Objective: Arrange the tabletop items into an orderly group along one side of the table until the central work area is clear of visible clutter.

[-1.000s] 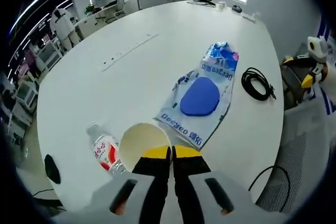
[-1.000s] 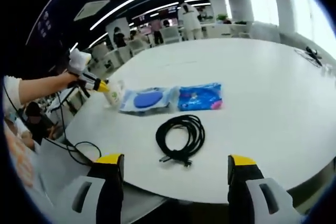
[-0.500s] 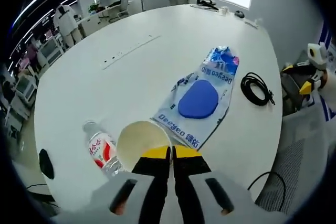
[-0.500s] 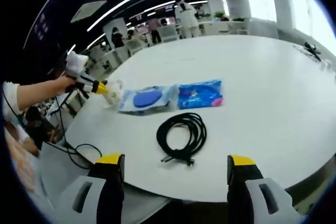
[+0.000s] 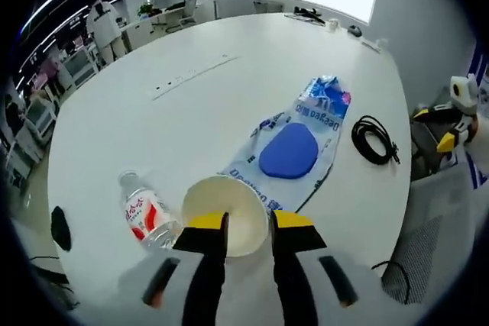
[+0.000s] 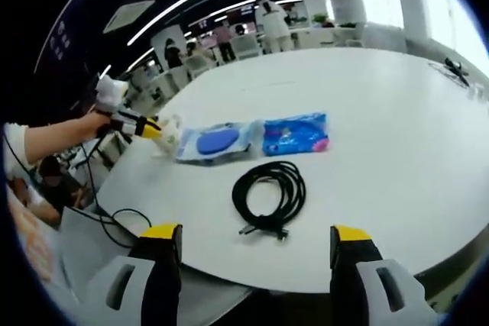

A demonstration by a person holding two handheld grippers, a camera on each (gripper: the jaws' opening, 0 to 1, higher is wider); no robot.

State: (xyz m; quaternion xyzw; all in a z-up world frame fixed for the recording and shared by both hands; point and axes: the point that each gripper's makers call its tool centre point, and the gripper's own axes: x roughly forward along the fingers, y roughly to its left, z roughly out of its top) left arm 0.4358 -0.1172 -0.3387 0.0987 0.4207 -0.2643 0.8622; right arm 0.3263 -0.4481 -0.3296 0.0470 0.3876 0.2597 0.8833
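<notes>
My left gripper (image 5: 248, 223) is open, its yellow-tipped jaws standing either side of the near rim of an upright paper cup (image 5: 225, 202). A water bottle (image 5: 147, 215) lies on its side just left of the cup. Beyond them lie a clear bag with a blue oval pad (image 5: 290, 150), a blue packet (image 5: 325, 97) and a coiled black cable (image 5: 374, 129). My right gripper (image 6: 256, 238) is open with nothing between its jaws, held off the table edge in front of the cable (image 6: 271, 195). The right gripper view also has the bag (image 6: 214, 143), the packet (image 6: 294, 133) and the cup (image 6: 168, 137).
The round white table (image 5: 153, 112) has small items at its far end (image 5: 306, 13). A dark flat object (image 5: 59, 228) sits near the left edge. A cable (image 6: 114, 223) hangs below the table. Desks and people fill the room behind.
My left gripper's jaws, shut on the cup's rim before, have parted. The right gripper stays as it was; its view shifted slightly.
</notes>
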